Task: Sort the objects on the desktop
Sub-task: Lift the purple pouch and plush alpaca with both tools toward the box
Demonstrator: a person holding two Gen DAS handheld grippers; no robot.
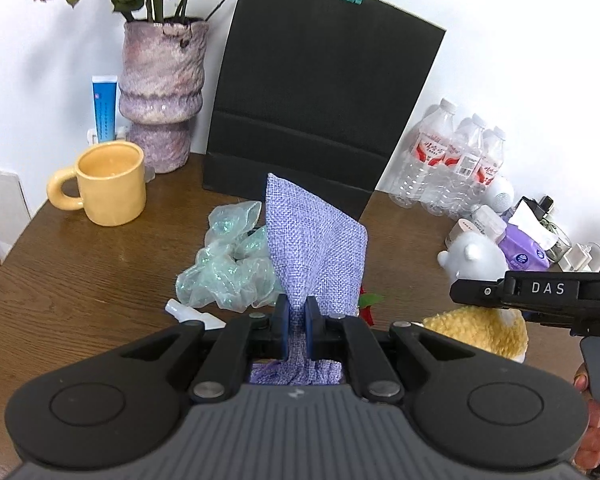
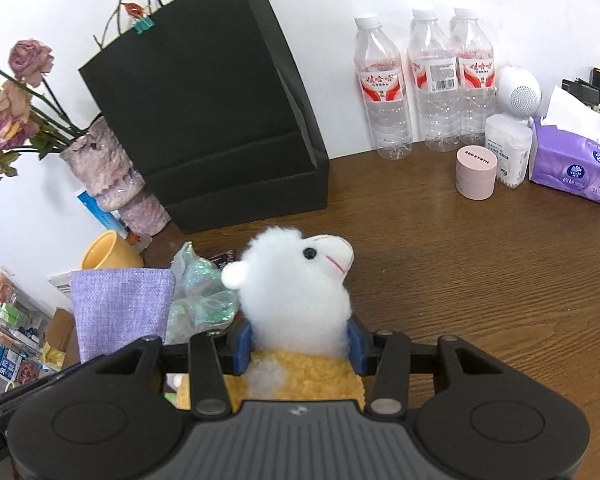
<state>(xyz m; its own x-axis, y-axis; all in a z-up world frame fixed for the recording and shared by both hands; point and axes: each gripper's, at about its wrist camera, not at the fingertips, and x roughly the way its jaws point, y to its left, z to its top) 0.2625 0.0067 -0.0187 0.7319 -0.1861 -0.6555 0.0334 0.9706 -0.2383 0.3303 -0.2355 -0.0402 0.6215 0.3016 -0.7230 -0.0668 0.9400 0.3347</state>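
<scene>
Right wrist view shows the largest thing on the brown table (image 2: 480, 280), a black paper bag (image 2: 204, 112), standing upright against the wall; it looks stiff enough to stand alone but light, and I judge it a likely place for the sorted items, though that is a guess. Next in size, the plush sheep (image 2: 296, 284) sits raised in front of the camera, its white head upright and its yellow woolly body low between the blue pads; the right gripper (image 2: 300, 346) is clenched on its neck and shoulders. It should be soft, light and springy, so a hold across the body where the stuffing is thickest seems safest, since fluff alone may slip. Smaller, the lilac woven pouch (image 1: 316, 240) is pinched near its lower end by the left gripper (image 1: 298, 322), whose pads are closed on the cloth; it stands up limp and would likely flop or swing. Just behind it lies a pale green sheer scrunchie (image 1: 228, 264) on the table, flimsy and easy to snag.
</scene>
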